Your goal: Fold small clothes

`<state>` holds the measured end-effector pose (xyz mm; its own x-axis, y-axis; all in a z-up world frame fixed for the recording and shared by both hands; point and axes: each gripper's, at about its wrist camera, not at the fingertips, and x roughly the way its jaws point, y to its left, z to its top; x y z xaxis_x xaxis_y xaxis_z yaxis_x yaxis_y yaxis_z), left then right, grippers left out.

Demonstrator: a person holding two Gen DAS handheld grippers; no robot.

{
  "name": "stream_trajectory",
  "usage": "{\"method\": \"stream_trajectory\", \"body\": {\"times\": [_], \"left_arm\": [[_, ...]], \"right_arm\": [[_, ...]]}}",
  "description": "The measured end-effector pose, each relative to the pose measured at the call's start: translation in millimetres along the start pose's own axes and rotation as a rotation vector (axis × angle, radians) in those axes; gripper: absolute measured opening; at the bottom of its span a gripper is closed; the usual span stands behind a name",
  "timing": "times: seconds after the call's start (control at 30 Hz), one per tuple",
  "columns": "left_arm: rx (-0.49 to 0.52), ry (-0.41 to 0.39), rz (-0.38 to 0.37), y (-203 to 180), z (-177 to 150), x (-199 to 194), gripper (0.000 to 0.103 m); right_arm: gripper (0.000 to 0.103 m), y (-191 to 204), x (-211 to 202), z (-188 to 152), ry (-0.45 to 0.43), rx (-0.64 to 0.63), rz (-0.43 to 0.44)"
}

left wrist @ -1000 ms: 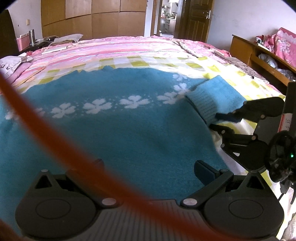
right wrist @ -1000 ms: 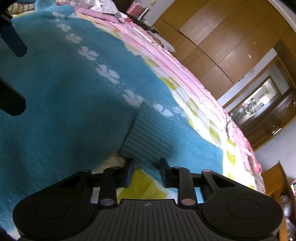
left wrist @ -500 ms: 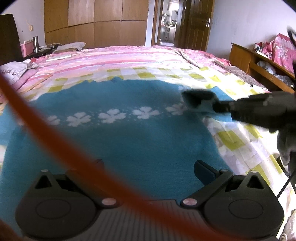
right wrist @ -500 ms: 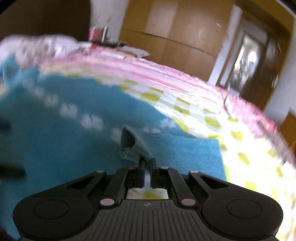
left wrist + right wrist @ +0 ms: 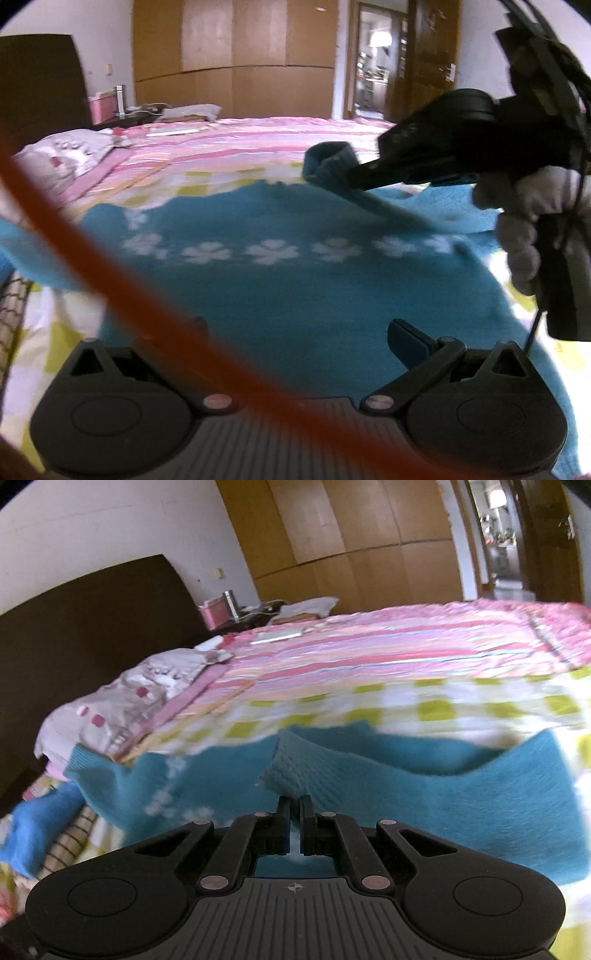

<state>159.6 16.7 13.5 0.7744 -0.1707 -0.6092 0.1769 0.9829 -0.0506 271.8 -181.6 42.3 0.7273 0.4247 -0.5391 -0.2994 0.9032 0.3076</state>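
Across the bed: a teal sweater (image 5: 288, 295) with a row of white flowers is lying spread on the checked bedspread (image 5: 424, 705); its body is staying flat while one sleeve is leaving the cover
Left edge: the far sleeve (image 5: 88, 771) is trailing toward the pillow (image 5: 62, 162), untouched; an orange cable (image 5: 110, 273) is crossing the left wrist view
Left gripper (image 5: 295, 332): it is hovering low over the hem with its jaws spread wide, grasping nothing
Middle, the change: a second ago the right sleeve cuff (image 5: 330, 162) was resting flat beside the sweater; half a second ago the jaws were closing on it; now it is hanging in the air above the flower row
Right gripper (image 5: 294, 806): it is clenching the ribbed cuff between nearly touching fingers, with the sleeve stretching down behind it to the shoulder
Right side: a gloved hand (image 5: 528, 221) is carrying that gripper inward
Meaning for the task: the first fold is probably starting; the sleeve is heading across the chest and likely needs laying flat before release
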Motion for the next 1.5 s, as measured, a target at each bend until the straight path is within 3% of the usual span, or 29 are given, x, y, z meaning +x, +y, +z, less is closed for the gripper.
{"method": "stream_trajectory", "body": {"times": [0.2,0.53,1.1,1.5], "left_arm": [[-0.051,-0.009,0.011,32.4,-2.4,2.2,0.103],[-0.089,-0.032,0.024,60.0,-1.9,1.7,0.103],[-0.104,-0.008,0.042,68.2,-5.2,11.1,0.103],[-0.076,-0.058,0.047,66.6,-3.9,1.4,0.103]], "right_arm": [[0.004,47.8,49.0,2.3,0.040,0.014,0.071],[0.004,100.9,102.8,4.0,0.062,0.032,0.101],[0.004,106.9,155.9,-18.0,0.141,0.037,0.097],[0.011,114.9,150.7,-17.4,0.189,-0.064,0.152]]}}
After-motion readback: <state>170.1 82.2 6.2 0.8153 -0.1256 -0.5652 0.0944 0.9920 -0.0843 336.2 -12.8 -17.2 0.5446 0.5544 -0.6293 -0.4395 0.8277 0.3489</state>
